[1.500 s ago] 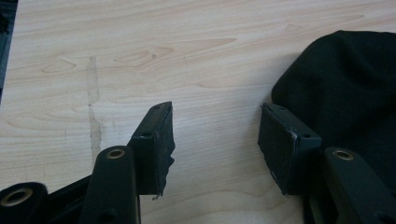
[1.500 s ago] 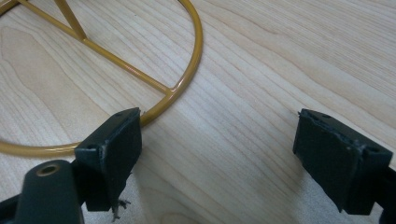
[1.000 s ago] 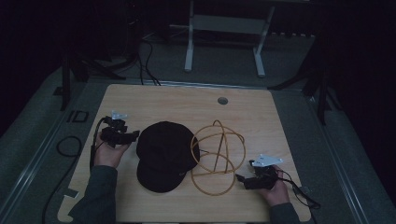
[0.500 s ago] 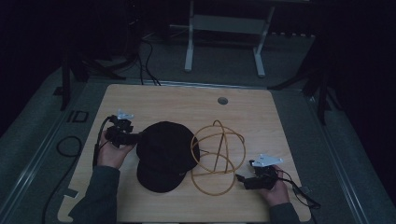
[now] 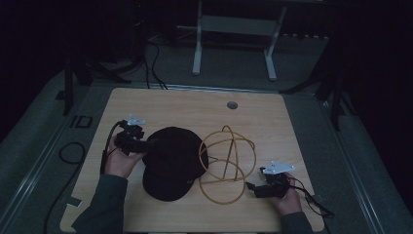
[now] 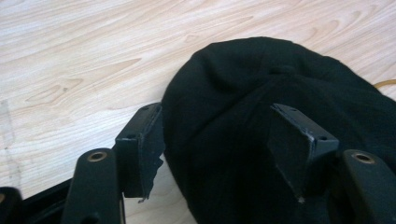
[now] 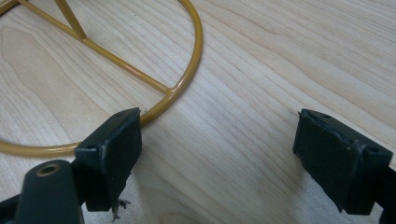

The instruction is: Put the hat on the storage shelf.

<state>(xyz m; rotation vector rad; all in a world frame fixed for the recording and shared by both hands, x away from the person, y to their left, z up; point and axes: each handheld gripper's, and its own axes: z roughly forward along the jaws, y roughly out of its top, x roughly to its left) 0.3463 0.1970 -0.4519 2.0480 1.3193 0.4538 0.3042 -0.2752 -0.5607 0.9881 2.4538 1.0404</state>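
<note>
A black cap (image 5: 173, 161) lies on the wooden table (image 5: 195, 107), left of a yellow wire dome frame (image 5: 221, 201). My left gripper (image 5: 146, 144) reaches the cap's left side. In the left gripper view its jaws (image 6: 215, 126) have just been opening and stand open astride the cap's (image 6: 261, 84) edge, one pad over the fabric, the other beside it above the table. At the front right, my right gripper (image 5: 251, 187) is open wide over bare wood (image 7: 219, 135), its left pad just by the frame's base ring (image 7: 198, 51).
A round cable hole (image 5: 232, 105) sits near the table's far edge. Cables trail from both grippers off the table's sides. Beyond the table are a white desk frame (image 5: 197, 48) and dark stands on the floor.
The left hand has shifted a little to the right, bringing its gripper onto the cap's left side. The right hand and the wire frame have not moved.
</note>
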